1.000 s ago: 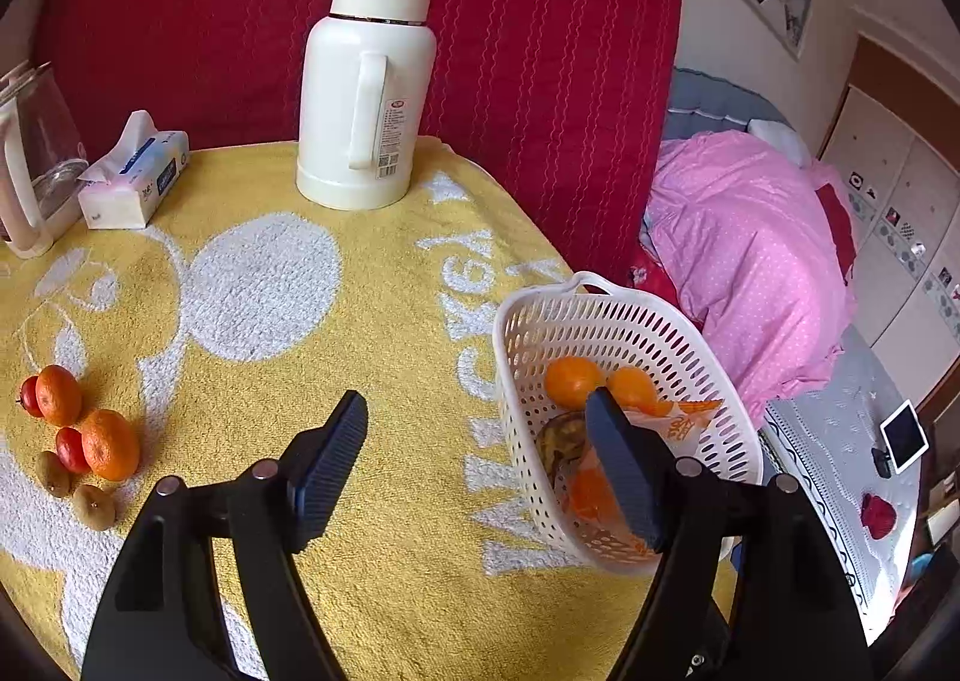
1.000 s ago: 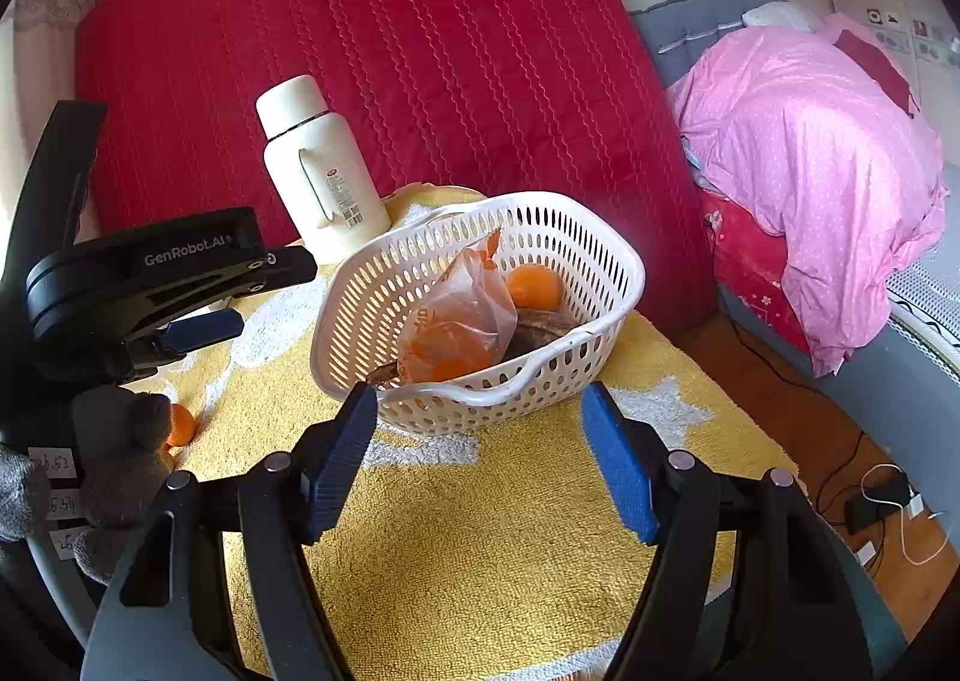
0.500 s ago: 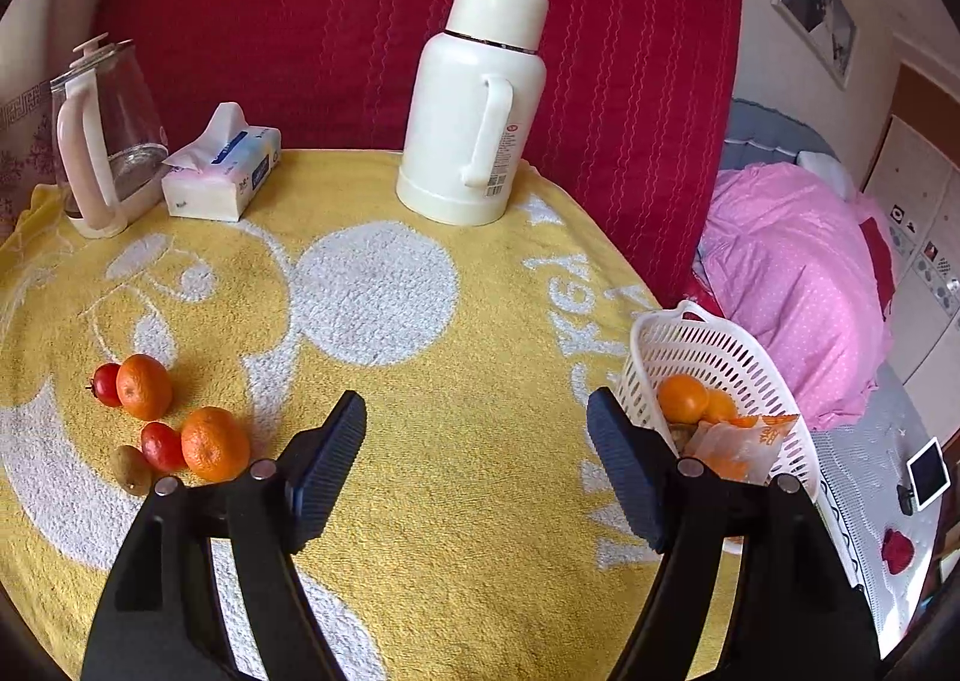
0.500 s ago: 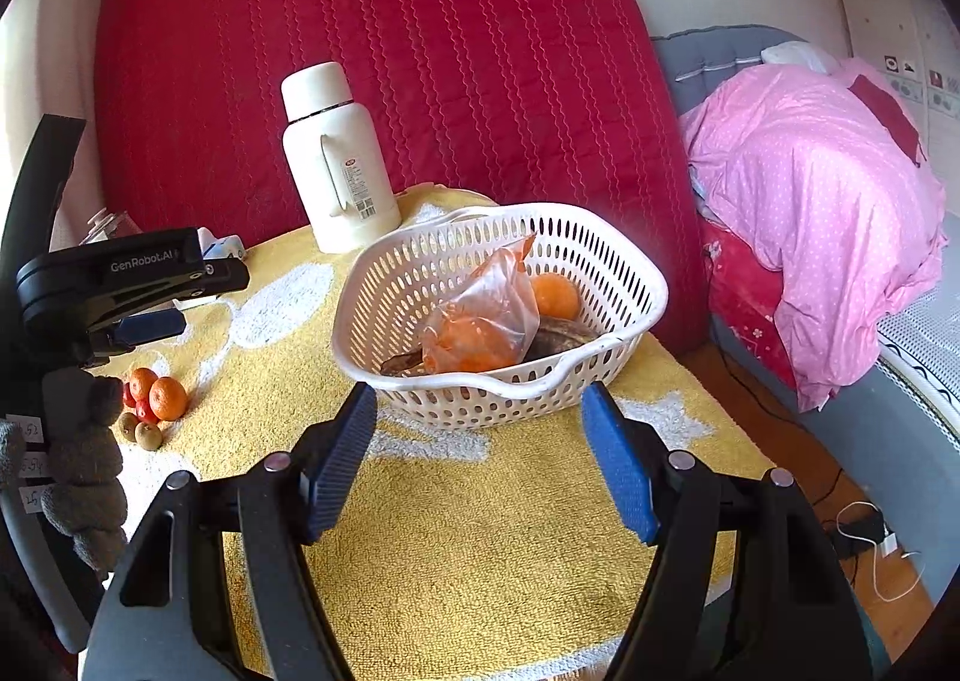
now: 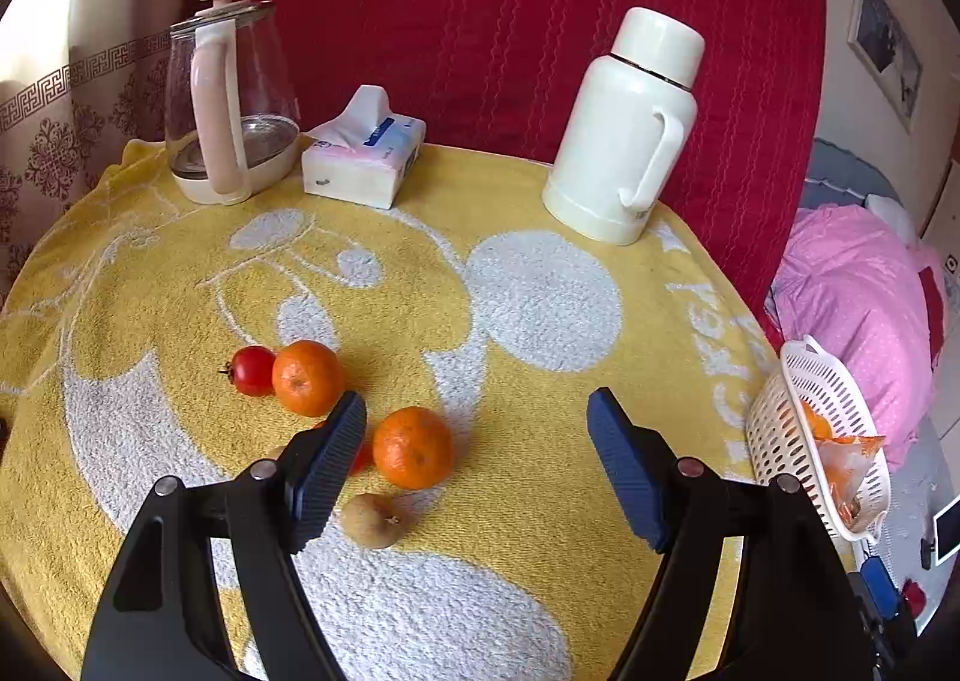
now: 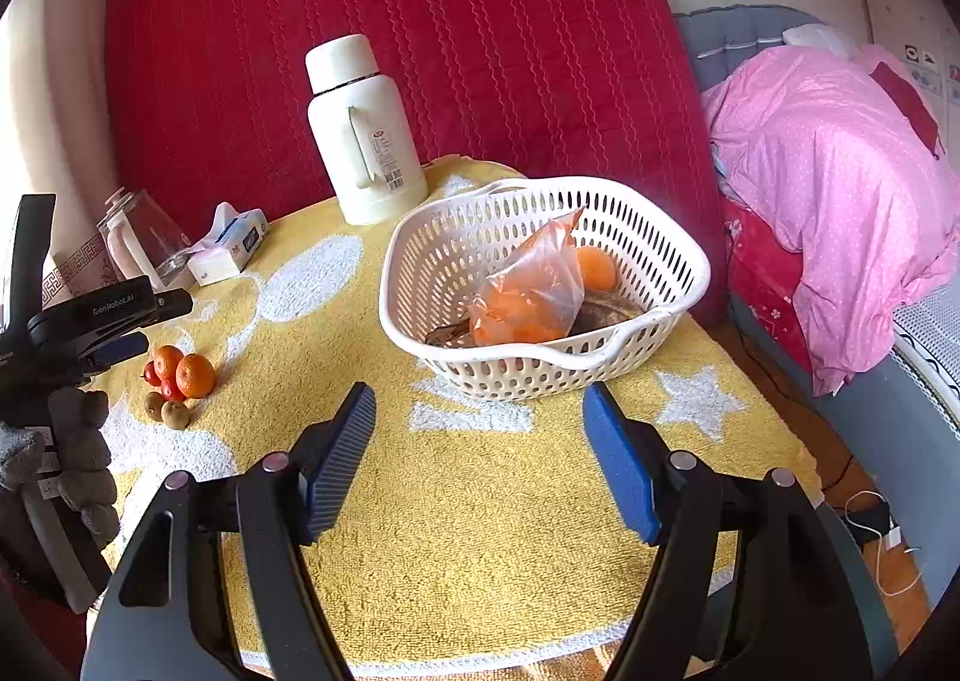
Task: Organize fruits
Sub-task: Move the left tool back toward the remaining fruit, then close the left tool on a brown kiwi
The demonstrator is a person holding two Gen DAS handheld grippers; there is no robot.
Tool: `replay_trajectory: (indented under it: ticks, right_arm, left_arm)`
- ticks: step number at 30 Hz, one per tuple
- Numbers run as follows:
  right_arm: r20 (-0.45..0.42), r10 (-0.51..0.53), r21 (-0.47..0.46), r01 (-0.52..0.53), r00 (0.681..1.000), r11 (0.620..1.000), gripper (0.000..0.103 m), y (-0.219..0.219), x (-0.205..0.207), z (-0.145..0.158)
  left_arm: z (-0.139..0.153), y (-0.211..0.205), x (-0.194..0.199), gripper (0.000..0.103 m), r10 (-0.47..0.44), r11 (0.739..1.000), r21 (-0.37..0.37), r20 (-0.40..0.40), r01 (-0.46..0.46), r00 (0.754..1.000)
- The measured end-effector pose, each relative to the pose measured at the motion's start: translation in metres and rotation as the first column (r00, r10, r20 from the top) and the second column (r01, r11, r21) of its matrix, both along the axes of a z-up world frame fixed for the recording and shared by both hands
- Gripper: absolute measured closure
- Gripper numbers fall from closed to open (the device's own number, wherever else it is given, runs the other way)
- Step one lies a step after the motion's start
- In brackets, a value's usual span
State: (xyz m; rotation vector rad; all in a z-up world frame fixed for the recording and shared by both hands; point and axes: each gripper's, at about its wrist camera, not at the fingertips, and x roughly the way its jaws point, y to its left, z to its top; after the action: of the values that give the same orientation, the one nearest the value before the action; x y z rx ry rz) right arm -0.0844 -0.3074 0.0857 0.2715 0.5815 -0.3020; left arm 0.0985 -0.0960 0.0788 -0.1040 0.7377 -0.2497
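Note:
Loose fruit lies on the yellow towel: two oranges (image 5: 413, 446) (image 5: 307, 377), a red tomato (image 5: 252, 370), a second red fruit partly hidden behind my left finger, and a brown kiwi (image 5: 374, 512). My left gripper (image 5: 477, 465) is open and empty, just above the nearer orange. The white basket (image 6: 630, 348) holds an orange (image 6: 595, 267) and a plastic bag of oranges (image 6: 531, 294). My right gripper (image 6: 480, 465) is open and empty, in front of the basket. The fruit pile (image 6: 180, 381) and left gripper (image 6: 90, 321) show at the left of the right wrist view.
A white thermos (image 5: 624, 123), a tissue pack (image 5: 363, 156) and a glass kettle (image 5: 228, 99) stand along the table's back edge against a red backdrop. The basket (image 5: 810, 429) sits at the table's right edge. A bed with pink bedding (image 6: 840, 171) lies beyond.
My left gripper has swung left from the basket to the loose fruit, which now lies between its open fingers. The right gripper has drawn back a little from the basket.

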Motion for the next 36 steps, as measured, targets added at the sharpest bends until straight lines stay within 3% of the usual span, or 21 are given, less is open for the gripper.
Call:
replay_trajectory:
  ticks: [6,11,27,31,36]
  right_arm:
    - [-0.022,0.045,0.014,-0.045,0.999,0.999,0.03,0.02,0.01,-0.003]
    - [-0.04,0.072,0.015,-0.072,0.997,0.997,0.03,0.036,0.017,-0.009]
    - [-0.091,0.077,-0.007,-0.078,0.993,0.997,0.03,0.051,0.028,-0.019]
    - [-0.102,0.108,0.01,-0.108,0.989,0.994,0.03,0.06,0.034,-0.018]
    - [-0.115,0.176,0.036,-0.173,0.978,0.984,0.03,0.078,0.045,-0.016]
  left_arm:
    - [-0.017,0.044,0.007,0.027,0.075,0.997,0.017,-0.032,-0.074,0.997]
    - [-0.035,0.068,0.008,0.029,0.084,0.995,0.051,-0.063,-0.081,0.994]
    - [-0.057,0.073,0.011,0.063,-0.036,0.999,0.011,-0.127,0.038,0.991]
    - [-0.057,0.076,0.01,0.078,-0.059,0.998,-0.03,-0.132,0.056,0.99]
    - [-0.054,0.087,0.007,0.078,-0.054,0.995,-0.086,-0.111,0.044,0.992]
